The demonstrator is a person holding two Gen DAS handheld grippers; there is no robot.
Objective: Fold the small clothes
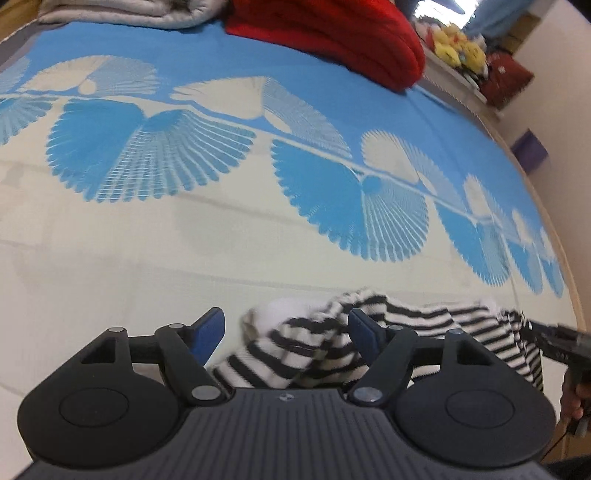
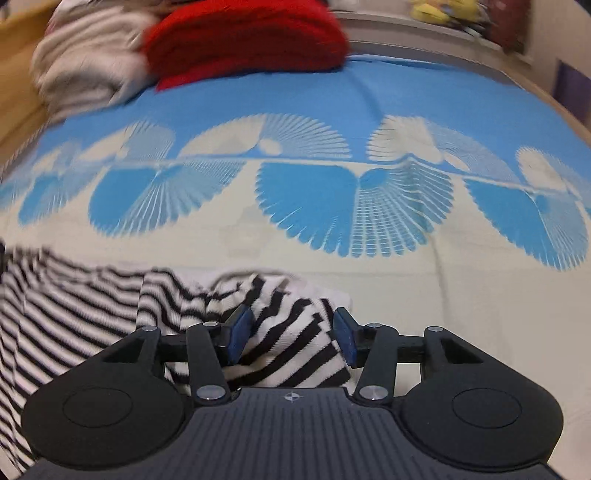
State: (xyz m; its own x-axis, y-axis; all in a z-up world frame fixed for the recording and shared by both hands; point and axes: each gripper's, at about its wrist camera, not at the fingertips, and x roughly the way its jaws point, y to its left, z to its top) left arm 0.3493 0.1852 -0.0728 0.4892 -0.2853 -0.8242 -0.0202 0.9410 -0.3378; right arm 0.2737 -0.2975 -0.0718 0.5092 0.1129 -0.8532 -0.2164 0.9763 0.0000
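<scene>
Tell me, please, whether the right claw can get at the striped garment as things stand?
Probably yes: the right claw stands open with a fold of the striped garment already between its pads, and nothing blocks it.

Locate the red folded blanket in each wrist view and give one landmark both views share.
Left wrist view: the red folded blanket lies at the top, right of centre, on the far blue part of the bedspread.
Right wrist view: it sits at the top, left of centre, beside a pale bundle of bedding.
Shared landmark: the black-and-white striped garment near each claw.
</scene>
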